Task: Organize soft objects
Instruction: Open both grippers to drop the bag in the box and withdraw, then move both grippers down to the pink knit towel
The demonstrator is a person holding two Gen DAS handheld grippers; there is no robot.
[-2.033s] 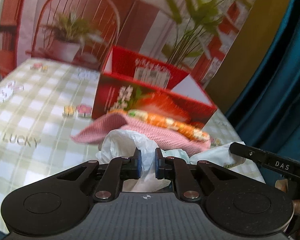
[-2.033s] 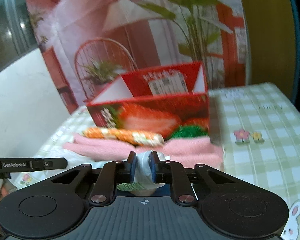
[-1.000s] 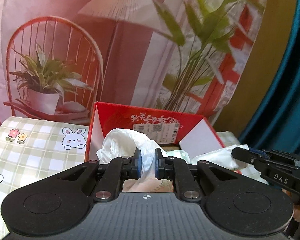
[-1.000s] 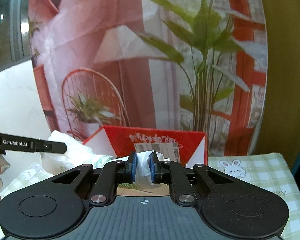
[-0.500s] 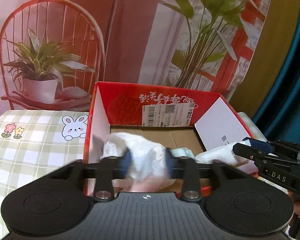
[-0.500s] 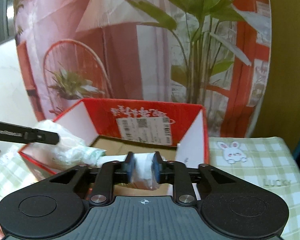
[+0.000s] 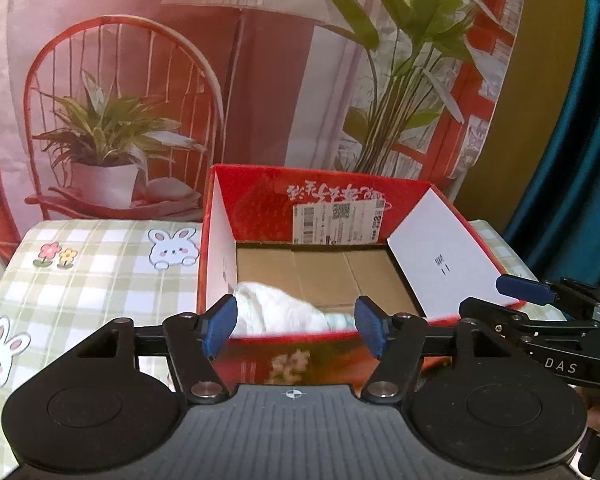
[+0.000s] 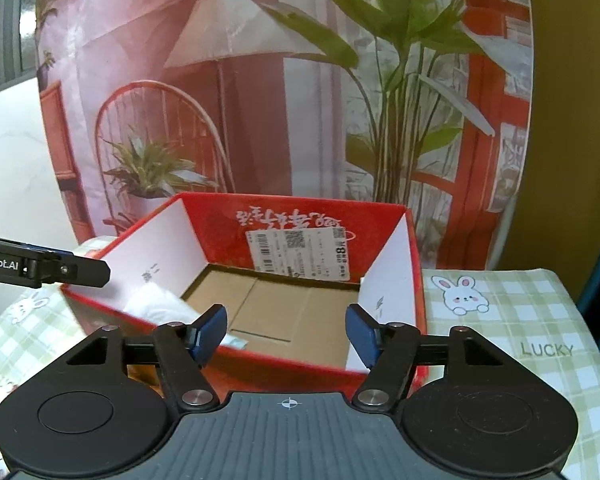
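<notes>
A red cardboard box [image 7: 320, 200] with open flaps stands on the checked tablecloth; it also shows in the right wrist view [image 8: 296, 208]. A white soft bag [image 7: 276, 312] lies inside the box at its near left side, also visible in the right wrist view [image 8: 160, 306]. My left gripper [image 7: 294, 330] is open and empty just above the box's near wall. My right gripper [image 8: 286, 332] is open and empty above the near wall too. The right gripper's fingers [image 7: 524, 288] show at the right edge of the left wrist view.
The green checked tablecloth [image 7: 100, 276] with rabbit and flower prints covers the table, also seen right of the box [image 8: 500, 320]. A printed backdrop with a chair and plants [image 7: 140, 100] hangs behind. A blue curtain [image 7: 580, 140] is at the right.
Both grippers carried the white bag up from the table and over the box, then opened. The bag dropped into the box.
</notes>
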